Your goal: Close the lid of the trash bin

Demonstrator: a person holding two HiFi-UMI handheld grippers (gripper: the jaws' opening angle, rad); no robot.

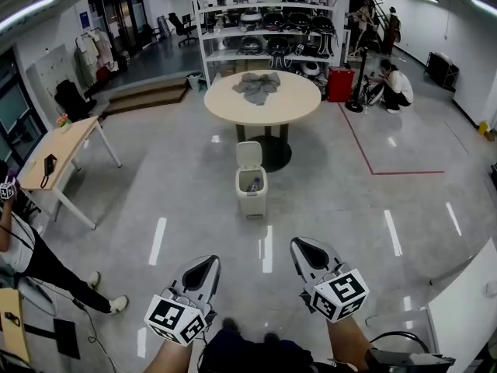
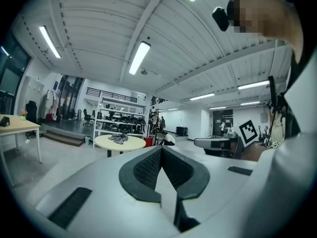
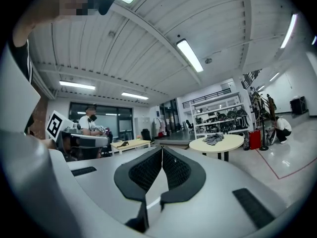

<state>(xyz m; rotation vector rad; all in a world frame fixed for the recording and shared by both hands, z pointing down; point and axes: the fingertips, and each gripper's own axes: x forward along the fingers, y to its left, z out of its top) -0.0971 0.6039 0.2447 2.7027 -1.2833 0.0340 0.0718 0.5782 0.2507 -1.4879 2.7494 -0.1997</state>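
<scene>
A small cream trash bin (image 1: 251,194) stands on the grey floor in front of a round table (image 1: 295,103). Its lid (image 1: 249,155) is tipped up and back, and something dark lies inside. My left gripper (image 1: 205,266) and right gripper (image 1: 308,248) are held low and near me, well short of the bin and pointing toward it. In both gripper views the black pads meet with nothing between them, on the left gripper (image 2: 161,150) and the right gripper (image 3: 162,150). The bin is hidden in both gripper views.
A grey cloth (image 1: 258,85) lies on the round table, and shelves (image 1: 268,29) stand behind it. A wooden desk (image 1: 58,152) is at the left, beside a person (image 1: 31,259). Another person (image 1: 394,84) crouches at the far right. A white tabletop (image 1: 466,309) is at my right.
</scene>
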